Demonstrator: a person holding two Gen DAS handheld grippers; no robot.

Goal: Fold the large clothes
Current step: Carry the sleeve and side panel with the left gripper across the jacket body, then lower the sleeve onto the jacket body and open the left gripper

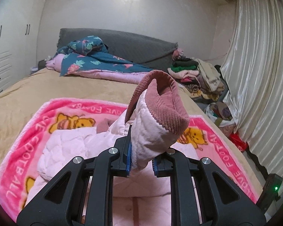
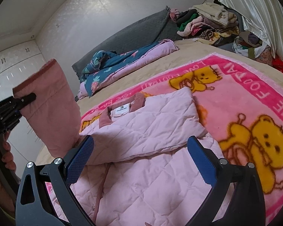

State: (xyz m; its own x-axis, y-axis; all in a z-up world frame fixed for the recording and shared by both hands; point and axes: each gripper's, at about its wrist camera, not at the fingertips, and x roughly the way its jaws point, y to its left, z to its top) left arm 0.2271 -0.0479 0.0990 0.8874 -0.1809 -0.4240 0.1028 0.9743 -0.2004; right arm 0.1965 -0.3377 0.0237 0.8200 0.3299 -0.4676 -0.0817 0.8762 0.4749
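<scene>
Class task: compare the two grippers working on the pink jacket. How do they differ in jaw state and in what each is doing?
The left gripper is shut on the sleeve, holding it up off the bed; the right gripper is open and grips nothing. The left one carries the corduroy cuff upright, while the right one hangs over the quilted jacket lying on the pink blanket. Both have black arms and blue pads.

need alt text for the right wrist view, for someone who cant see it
An open right hand-held gripper hovers over a pink quilted jacket lying partly folded on a pink teddy-bear blanket on a bed. At left, the left hand-held gripper holds up the jacket's sleeve near its cuff.
</scene>
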